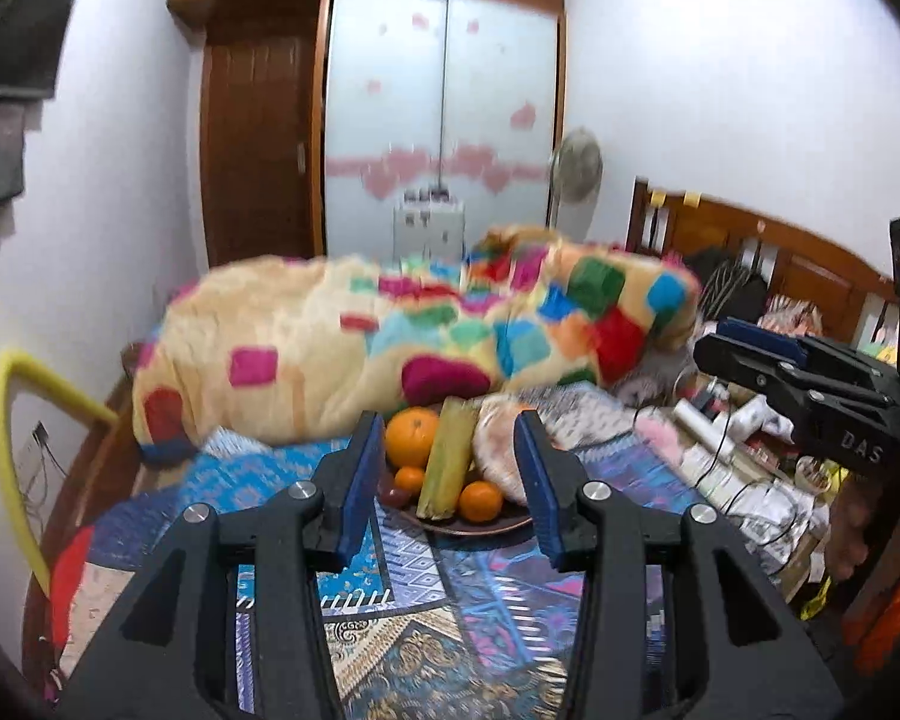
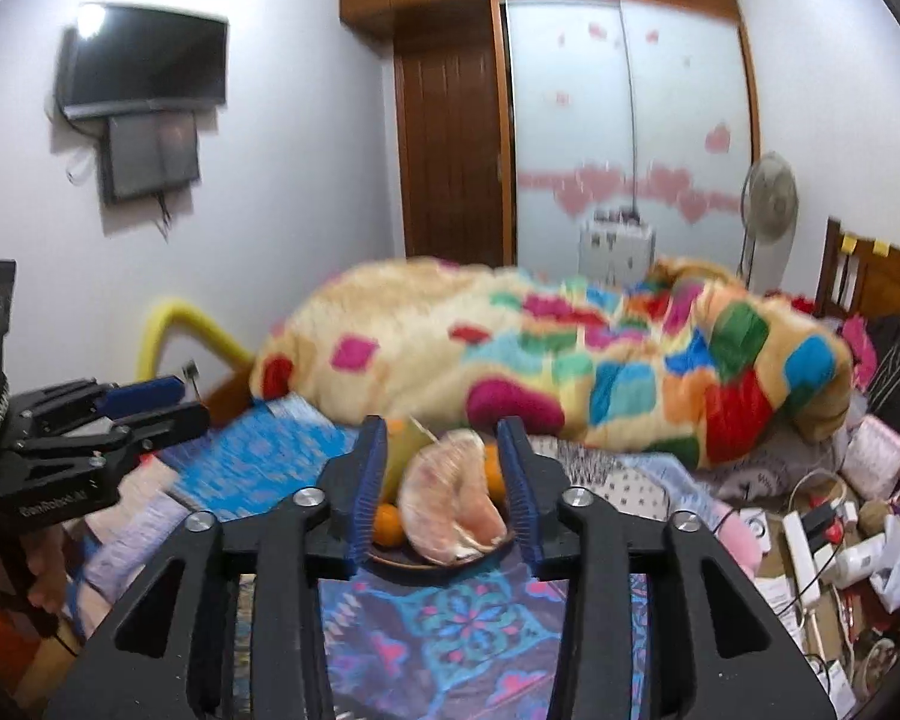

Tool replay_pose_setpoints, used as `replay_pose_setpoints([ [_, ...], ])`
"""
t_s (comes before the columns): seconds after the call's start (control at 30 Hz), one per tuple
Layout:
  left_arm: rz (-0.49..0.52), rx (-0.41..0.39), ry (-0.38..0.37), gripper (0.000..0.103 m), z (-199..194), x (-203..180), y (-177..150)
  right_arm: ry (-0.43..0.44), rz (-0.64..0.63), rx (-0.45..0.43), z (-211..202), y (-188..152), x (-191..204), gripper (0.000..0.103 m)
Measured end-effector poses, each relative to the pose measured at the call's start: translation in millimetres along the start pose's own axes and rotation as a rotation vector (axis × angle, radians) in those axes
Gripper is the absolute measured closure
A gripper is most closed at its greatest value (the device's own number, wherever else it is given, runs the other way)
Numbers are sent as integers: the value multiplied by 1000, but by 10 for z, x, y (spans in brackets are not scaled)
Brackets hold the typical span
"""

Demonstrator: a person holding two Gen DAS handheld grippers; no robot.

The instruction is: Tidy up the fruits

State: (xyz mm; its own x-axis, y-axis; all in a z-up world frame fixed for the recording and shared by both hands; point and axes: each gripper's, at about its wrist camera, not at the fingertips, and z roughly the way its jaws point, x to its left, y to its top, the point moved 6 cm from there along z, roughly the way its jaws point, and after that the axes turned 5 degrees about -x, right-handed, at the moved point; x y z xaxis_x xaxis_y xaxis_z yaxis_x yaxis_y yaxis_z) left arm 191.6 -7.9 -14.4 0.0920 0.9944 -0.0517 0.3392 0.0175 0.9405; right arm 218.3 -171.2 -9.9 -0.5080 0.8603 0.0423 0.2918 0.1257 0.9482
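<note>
A brown plate [image 1: 480, 525] of fruit rests on the patterned bedspread. It holds a large orange [image 1: 412, 435], two small oranges [image 1: 480, 501], a yellow-green stalk [image 1: 447, 459], a peeled pomelo piece [image 1: 498, 450] and a dark red fruit [image 1: 393, 495]. My left gripper [image 1: 450, 420] hangs open in front of the plate, short of the fruit, with nothing between its pads. In the right wrist view my right gripper [image 2: 443, 427] is open too, framing the pomelo piece [image 2: 456, 495] from a distance. Each gripper shows at the edge of the other's view: the right gripper [image 1: 750, 348] and the left gripper [image 2: 174, 399].
A bulky blanket [image 1: 390, 336] with coloured squares lies right behind the plate. Boxes, cables and a power strip [image 2: 810, 546] crowd the bed's right side. A yellow tube [image 1: 6, 432] arches at the left edge. A wardrobe [image 2: 624, 120], a fan [image 2: 771, 192] and a wall screen [image 2: 144, 63] stand beyond.
</note>
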Motion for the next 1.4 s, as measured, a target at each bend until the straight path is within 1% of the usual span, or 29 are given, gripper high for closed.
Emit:
replay_pose_setpoints([
  [0.1, -5, -76, 0, 49, -386, -85, 94, -3, 1, -79, -362, 107, 156, 64],
  [0.13, -6, -108, 4, 47, -541, -118, 121, -10, -1, -102, -465, 132, 202, 63],
  [0.17, -4, -125, 6, 45, -634, -136, 134, -14, -5, -126, -589, 154, 260, 59],
  [0.27, 1, -175, 8, 43, -926, -214, 155, -12, -11, -172, -803, 180, 374, 52],
  [0.33, 1, -196, -2, 42, -1070, -251, 162, -2, -24, -196, -935, 194, 458, 51],
  [0.4, 6, -219, 5, 38, -1213, -291, 162, -4, -22, -213, -1019, 197, 481, 51],
  [0.47, 8, -236, 14, 34, -1292, -301, 164, -9, -24, -232, -1101, 195, 501, 46],
  [0.5, 8, -242, 18, 33, -1325, -309, 161, -15, -23, -241, -1151, 189, 513, 40],
  [0.53, 8, -247, 22, 30, -1359, -316, 156, -20, -21, -249, -1181, 183, 521, 32],
  [0.57, 5, -253, 29, 26, -1395, -317, 152, -23, -18, -254, -1198, 177, 515, 27],
  [0.6, 3, -261, 37, 24, -1421, -315, 149, -24, -14, -259, -1219, 166, 515, 25],
  [0.67, 0, -274, 53, 14, -1480, -306, 134, -28, -8, -266, -1247, 145, 514, 19],
  [0.8, 6, -289, 70, 11, -1535, -327, 104, -57, -13, -280, -1302, 110, 507, 10],
  [0.87, 8, -292, 74, 7, -1545, -333, 90, -71, -15, -287, -1338, 92, 518, 3],
  [0.9, 10, -294, 77, 6, -1542, -337, 85, -76, -14, -291, -1360, 82, 520, 2],
  [0.97, 14, -298, 83, 2, -1545, -348, 71, -82, -11, -296, -1354, 88, 504, 0],
  [1.07, 17, -299, 82, 1, -1572, -370, 51, -86, -12, -299, -1408, 51, 535, 0],
  [1.4, -6, -290, 83, 0, -1548, -372, 38, -105, -27, -304, -1448, 19, 550, 0],
])
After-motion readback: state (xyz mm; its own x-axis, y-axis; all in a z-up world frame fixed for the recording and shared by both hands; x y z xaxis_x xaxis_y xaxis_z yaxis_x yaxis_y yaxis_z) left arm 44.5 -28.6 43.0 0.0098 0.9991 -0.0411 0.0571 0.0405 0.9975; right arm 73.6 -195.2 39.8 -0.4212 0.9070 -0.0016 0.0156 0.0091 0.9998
